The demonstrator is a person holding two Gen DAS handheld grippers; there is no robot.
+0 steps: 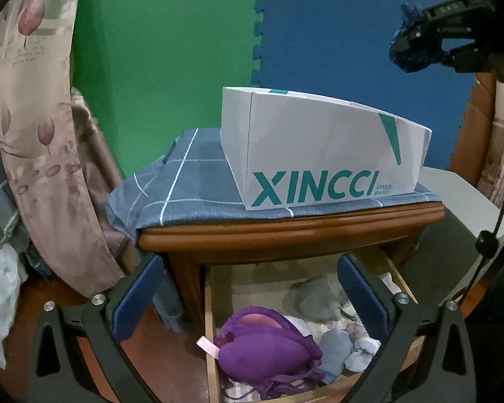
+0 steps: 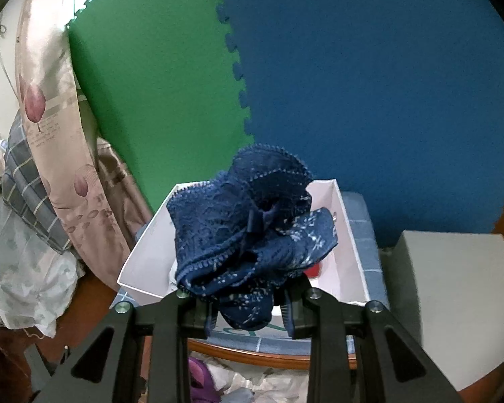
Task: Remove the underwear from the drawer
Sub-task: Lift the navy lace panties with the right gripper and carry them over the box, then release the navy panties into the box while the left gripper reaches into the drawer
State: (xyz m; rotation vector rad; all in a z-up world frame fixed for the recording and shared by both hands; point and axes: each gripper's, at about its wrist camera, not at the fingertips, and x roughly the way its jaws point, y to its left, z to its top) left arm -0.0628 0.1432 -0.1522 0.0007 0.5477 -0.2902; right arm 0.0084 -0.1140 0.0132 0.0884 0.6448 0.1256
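The wooden drawer (image 1: 209,329) of the nightstand stands pulled out, with a purple bra (image 1: 265,349), grey pieces (image 1: 316,297) and small pale items inside. My left gripper (image 1: 252,299) is open and empty, hovering above the drawer. My right gripper (image 2: 247,312) is shut on dark blue lace underwear (image 2: 242,228) and holds it above the open white box (image 2: 144,262). In the left wrist view the right gripper (image 1: 406,50) shows high at the upper right, above the white XINCCI box (image 1: 319,154).
The box stands on a blue checked cloth (image 1: 191,181) on the nightstand top. A floral pillow (image 1: 37,154) leans at the left. A white cabinet (image 2: 453,302) stands to the right. Green and blue foam mats (image 2: 352,84) cover the wall behind.
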